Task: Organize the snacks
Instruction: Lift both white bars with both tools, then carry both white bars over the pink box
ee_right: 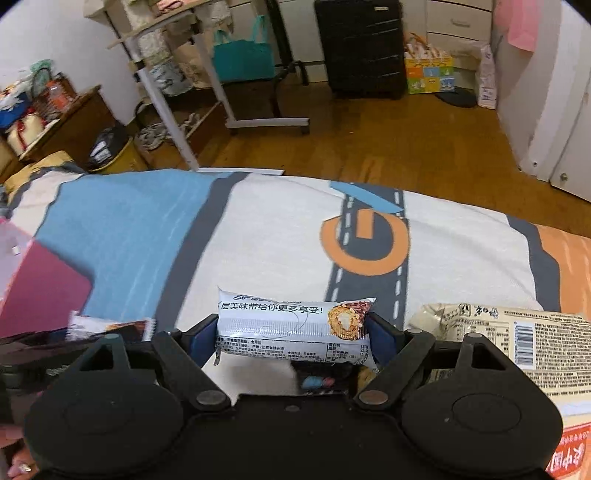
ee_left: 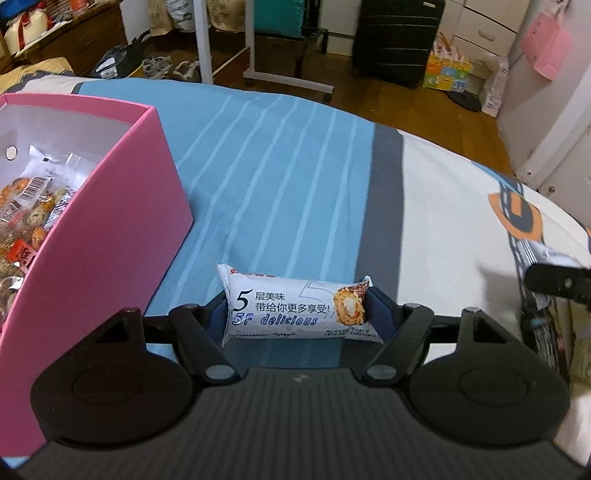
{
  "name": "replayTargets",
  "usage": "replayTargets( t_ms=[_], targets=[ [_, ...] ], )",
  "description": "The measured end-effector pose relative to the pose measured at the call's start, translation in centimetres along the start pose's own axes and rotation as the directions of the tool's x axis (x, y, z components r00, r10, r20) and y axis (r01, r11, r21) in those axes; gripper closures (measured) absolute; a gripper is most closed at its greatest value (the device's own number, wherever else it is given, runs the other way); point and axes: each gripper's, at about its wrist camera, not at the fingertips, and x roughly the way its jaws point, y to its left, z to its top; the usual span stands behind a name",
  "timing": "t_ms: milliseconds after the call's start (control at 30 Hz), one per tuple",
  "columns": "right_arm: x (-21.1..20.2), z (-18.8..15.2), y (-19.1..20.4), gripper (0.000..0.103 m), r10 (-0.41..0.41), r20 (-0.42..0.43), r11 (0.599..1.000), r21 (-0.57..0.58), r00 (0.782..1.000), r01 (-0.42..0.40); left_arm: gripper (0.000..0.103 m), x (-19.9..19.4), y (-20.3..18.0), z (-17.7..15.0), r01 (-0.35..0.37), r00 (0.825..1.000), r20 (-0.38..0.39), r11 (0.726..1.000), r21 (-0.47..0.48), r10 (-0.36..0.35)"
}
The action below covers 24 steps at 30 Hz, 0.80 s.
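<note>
Both grippers tilted down over the bed [ee_left: 280,177]. Left gripper [ee_left: 295,314] clamps a snack bar [ee_left: 295,310]; right gripper [ee_right: 291,332] clamps another bar [ee_right: 291,328]. Only the left view shows inside the pink box [ee_left: 110,229].

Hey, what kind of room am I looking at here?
Most likely a bedroom: a bed with a patterned sheet, a black suitcase on the wood floor, and white drawers behind.

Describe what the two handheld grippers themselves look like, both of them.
Left gripper and right gripper look alike: matte black ribbed body, two round black housings, angled black link arms with silver pivot pins, and dark blue pads lining the fingers. No cables or sleeves show.
</note>
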Motion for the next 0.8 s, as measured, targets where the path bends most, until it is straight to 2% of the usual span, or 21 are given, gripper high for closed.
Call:
replayTargets(
  t_ms=[133, 333, 467, 800],
  targets=[
    [-1.3, -0.5, 0.7, 0.017, 0.035, -0.027, 0.999, -0.026, 0.999, -0.035, 0.029, -1.6, -0.5, -0.7, -0.003, 1.000, -0.001, 0.999, 0.039, 0.003],
    [-3.3, -2.0, 1.9, 0.017, 0.034, -0.052, 0.995, -0.095, 0.998, -0.039, 0.029, -4.0, -0.5, -2.3, 0.019, 0.998, -0.059, 0.994, 0.103, -0.013],
    [-5.1, -3.3, 2.9, 0.017, 0.063, -0.068, 0.985, -0.156, 0.996, -0.073, 0.029, -5.9, 0.4, -4.1, 0.080, 0.993, -0.098, 0.988, 0.135, -0.067],
    [-9.7, -8.4, 6.5, 0.017, 0.067, -0.143, 0.946, -0.304, 0.987, -0.109, 0.029, -12.1, 2.0, -8.1, 0.133, 0.988, -0.107, 0.964, 0.231, -0.111]
  ],
)
